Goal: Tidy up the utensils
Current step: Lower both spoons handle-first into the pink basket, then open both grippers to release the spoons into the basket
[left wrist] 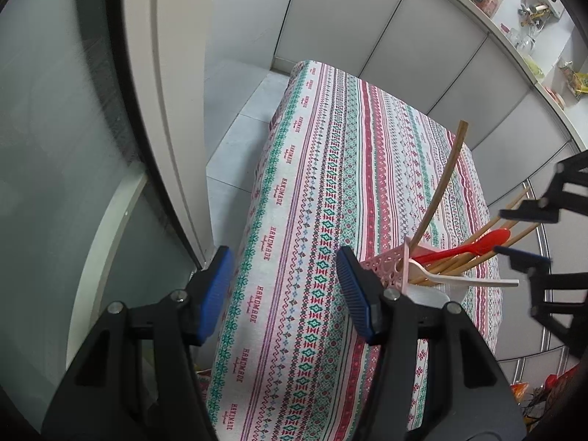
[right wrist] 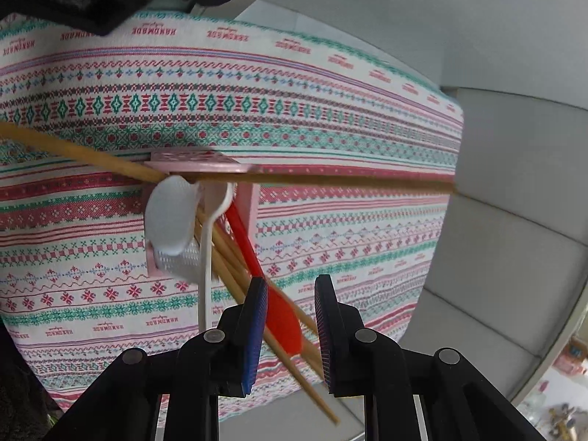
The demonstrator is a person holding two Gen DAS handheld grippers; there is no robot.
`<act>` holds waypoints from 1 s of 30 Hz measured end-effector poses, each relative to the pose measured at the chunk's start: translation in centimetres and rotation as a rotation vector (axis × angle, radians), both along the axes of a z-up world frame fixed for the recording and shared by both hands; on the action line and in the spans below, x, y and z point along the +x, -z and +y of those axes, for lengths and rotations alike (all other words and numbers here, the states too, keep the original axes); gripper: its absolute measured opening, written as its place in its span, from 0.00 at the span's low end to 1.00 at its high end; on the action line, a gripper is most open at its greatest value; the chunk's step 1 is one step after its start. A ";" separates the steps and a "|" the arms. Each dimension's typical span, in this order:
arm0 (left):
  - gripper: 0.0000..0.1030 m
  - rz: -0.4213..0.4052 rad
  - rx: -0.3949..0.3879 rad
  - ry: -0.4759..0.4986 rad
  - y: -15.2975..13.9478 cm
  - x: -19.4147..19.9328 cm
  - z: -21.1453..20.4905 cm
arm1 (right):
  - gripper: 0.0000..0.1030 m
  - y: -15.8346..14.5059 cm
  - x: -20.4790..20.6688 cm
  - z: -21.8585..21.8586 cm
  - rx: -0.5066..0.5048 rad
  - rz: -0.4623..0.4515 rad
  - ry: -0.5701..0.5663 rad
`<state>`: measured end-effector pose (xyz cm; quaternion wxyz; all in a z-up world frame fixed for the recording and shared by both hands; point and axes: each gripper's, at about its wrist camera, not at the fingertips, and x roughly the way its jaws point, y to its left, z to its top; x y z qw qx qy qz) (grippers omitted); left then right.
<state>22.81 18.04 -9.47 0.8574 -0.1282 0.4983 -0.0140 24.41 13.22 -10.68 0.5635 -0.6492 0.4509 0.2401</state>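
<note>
In the left wrist view, my left gripper fills the bottom of the frame. Its two blue pads are wide apart and hold nothing. Between them I see only the striped tablecloth with red and green patterns on the table.

Just to the right of the right pad sits a pink holder with little holes in its side. It is in the lower right part of the frame, near the table's edge. Sticks and spoons poke out of it toward the right. I see a red spoon, a white spoon, some wooden chopsticks and one long thin wooden stick that points up toward the top of the frame. My right gripper shows at the right edge, close to the ends of the spoons.

In the right wrist view, my right gripper is at the bottom middle. Its fingers are partly open. The flat red spoon and some chopsticks lie in the gap between the pads, but I cannot tell if the pads touch them. The pink holder is in the middle of the frame. A white spoon rests there with its bowl facing me. The long wooden stick runs across the frame from left to right.
</note>
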 end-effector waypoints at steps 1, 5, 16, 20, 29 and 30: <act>0.57 0.000 0.000 0.002 0.0 -0.1 -0.1 | 0.20 -0.6 -0.2 -0.4 0.015 -0.007 0.012; 0.57 0.000 -0.001 0.014 -0.1 -0.4 -0.4 | 0.22 -2.9 -1.1 -2.5 0.088 -0.043 0.071; 0.58 -0.076 0.017 0.071 -3.4 -3.7 -2.7 | 0.35 -8.3 -5.1 -10.8 0.544 -0.157 0.357; 0.72 -0.125 0.055 0.080 -5.0 -5.4 -3.9 | 0.41 -9.4 -7.0 -13.9 0.743 -0.181 0.474; 0.88 -0.215 0.120 0.093 -7.7 -9.9 -6.4 | 0.56 -9.6 -11.7 -18.1 1.029 -0.280 0.684; 0.92 -0.240 0.137 0.090 -8.2 -10.7 -6.7 | 0.58 -9.5 -12.2 -18.4 1.047 -0.287 0.705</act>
